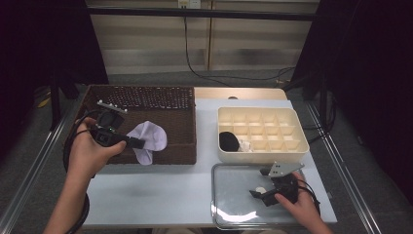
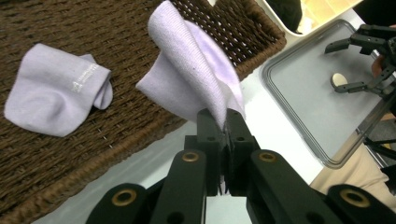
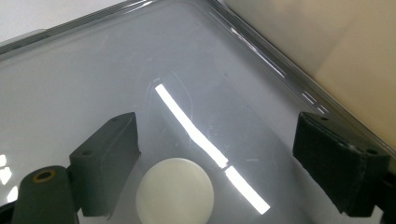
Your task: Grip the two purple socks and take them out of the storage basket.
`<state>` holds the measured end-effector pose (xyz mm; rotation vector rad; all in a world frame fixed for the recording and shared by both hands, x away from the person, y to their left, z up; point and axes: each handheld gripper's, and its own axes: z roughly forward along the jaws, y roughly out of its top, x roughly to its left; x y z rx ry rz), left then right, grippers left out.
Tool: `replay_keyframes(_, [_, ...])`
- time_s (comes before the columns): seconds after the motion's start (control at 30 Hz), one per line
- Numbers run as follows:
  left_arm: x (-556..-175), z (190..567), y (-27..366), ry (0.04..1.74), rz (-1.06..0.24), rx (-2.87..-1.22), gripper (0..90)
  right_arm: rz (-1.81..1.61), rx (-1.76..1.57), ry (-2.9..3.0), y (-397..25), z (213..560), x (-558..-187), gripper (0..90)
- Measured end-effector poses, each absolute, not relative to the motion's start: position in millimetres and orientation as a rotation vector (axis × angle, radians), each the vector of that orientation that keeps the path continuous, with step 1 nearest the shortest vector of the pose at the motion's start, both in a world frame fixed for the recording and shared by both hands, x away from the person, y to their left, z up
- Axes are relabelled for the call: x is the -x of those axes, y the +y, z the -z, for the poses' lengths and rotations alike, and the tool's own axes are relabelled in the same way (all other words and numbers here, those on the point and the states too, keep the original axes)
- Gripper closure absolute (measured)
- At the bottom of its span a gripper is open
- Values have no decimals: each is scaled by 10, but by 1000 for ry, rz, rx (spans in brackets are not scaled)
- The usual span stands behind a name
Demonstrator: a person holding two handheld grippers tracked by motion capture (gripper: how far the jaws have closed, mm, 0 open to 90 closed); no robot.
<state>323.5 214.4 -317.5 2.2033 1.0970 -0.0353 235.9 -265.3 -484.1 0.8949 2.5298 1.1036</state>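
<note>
My left gripper [image 1: 140, 143] [image 2: 225, 122] is shut on a pale lavender sock [image 1: 150, 138] [image 2: 191, 70], which it holds up over the front edge of a brown wicker basket [image 1: 146, 96] [image 2: 140, 32]. A second lavender sock [image 2: 56, 95] lies flat inside the basket. My right gripper [image 1: 258, 193] [image 3: 224, 129] [image 2: 362, 63] hovers open just above a grey tray [image 1: 229, 214] [image 3: 93, 70] [image 2: 299, 107]. A small cream disc [image 1: 261, 189] [image 3: 175, 192] [image 2: 339, 80] lies on the tray between the jaws, nearer the left one.
A cream divided box [image 1: 263, 113] stands behind the tray, with a rolled black sock [image 1: 228, 141] [image 2: 286, 11] in a front left compartment and something white beside it. White tabletop [image 1: 156, 190] lies between basket and tray. Cables trail at the back.
</note>
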Motion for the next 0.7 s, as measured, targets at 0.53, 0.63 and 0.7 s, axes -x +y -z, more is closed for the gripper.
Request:
replay_keyframes(0.53, [-3006, 3282, 2093, 1041, 57, -2190, 873, -1104, -894, 2530, -2653, 4841, -2359, 140])
replay_keyframes(0.63, [-2973, 3346, 2086, 1041, 65, -2191, 872, -1103, -894, 2530, -2653, 4841, -2359, 140])
replay_keyframes(0.7, [-2951, 3407, 2076, 1040, 83, -2188, 872, -1103, -895, 2530, -2653, 4841, -2359, 140])
